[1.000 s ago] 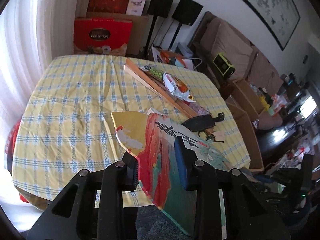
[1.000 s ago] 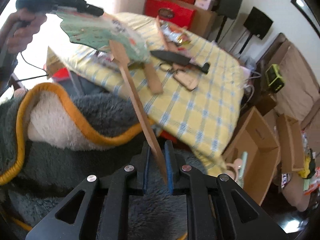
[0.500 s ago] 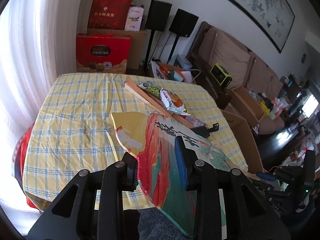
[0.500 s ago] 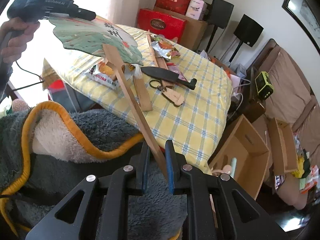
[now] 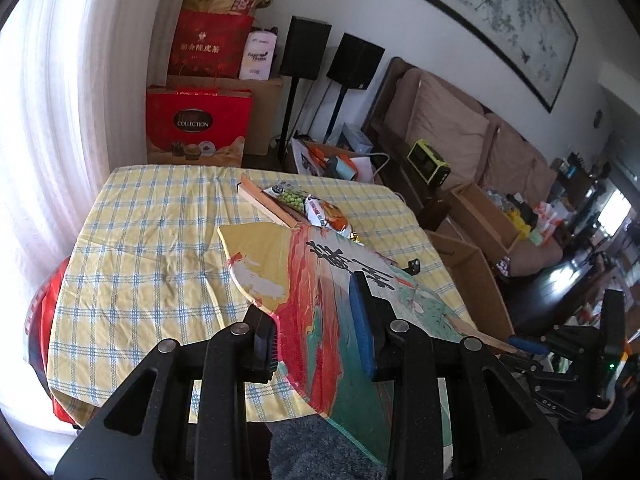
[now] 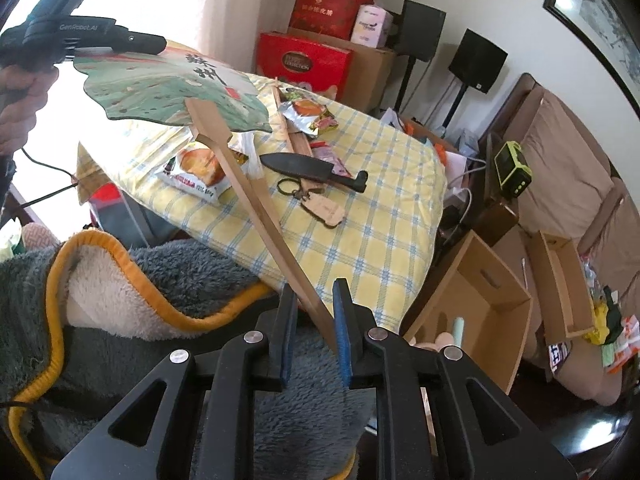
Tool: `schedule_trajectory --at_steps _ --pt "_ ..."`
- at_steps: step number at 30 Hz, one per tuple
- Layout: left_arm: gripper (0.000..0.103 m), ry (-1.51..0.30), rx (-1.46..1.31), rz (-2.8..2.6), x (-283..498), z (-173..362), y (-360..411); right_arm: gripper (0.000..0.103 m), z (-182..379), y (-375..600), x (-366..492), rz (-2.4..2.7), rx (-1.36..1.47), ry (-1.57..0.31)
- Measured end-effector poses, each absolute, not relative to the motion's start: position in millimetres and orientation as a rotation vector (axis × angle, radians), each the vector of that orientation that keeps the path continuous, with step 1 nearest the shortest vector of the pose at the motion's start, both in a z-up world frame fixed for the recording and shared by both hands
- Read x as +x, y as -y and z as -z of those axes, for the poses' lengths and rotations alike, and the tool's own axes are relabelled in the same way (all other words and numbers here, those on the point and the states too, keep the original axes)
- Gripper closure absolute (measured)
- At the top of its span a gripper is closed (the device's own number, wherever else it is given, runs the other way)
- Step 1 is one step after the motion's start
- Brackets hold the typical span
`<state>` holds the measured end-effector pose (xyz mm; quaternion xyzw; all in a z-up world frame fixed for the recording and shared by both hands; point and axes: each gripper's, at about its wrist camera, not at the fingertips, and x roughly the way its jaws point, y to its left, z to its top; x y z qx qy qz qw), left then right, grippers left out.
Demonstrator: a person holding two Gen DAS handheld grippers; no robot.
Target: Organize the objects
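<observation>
1. The fan (image 5: pixel 320 300) is a flat paddle painted yellow, red and teal with black characters, on a long wooden handle (image 6: pixel 256 208).
2. It hangs above the table's (image 5: pixel 140 240) near edge; the left gripper (image 5: pixel 316 336) pinches its blade, the right gripper (image 6: pixel 312 332) its handle end.
3. Since a second ago both grippers have risen and the table looks farther off.

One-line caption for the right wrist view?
Right hand-held gripper pinches the paddle fan by its wooden handle above the checked table.
</observation>
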<state>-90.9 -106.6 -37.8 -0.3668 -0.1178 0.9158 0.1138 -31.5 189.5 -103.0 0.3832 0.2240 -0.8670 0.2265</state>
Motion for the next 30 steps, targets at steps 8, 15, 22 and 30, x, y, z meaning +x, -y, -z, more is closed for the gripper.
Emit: schedule_trajectory --at_steps 8,15,22,30 --pt "0.074 0.295 -1.068 -2.699 -87 28 100 0.087 103 -194 -31 2.386 1.037 -0.581" --pt "0.074 0.247 -1.065 -2.710 -89 15 89 0.087 103 -200 -30 2.421 1.001 -0.541" --pt "0.074 0.128 -1.054 -2.720 -93 -6 56 0.087 106 -223 -29 2.465 0.980 -0.432" --pt "0.074 0.054 -1.042 -2.713 -96 -18 25 0.086 105 -246 -24 2.510 0.952 -0.369"
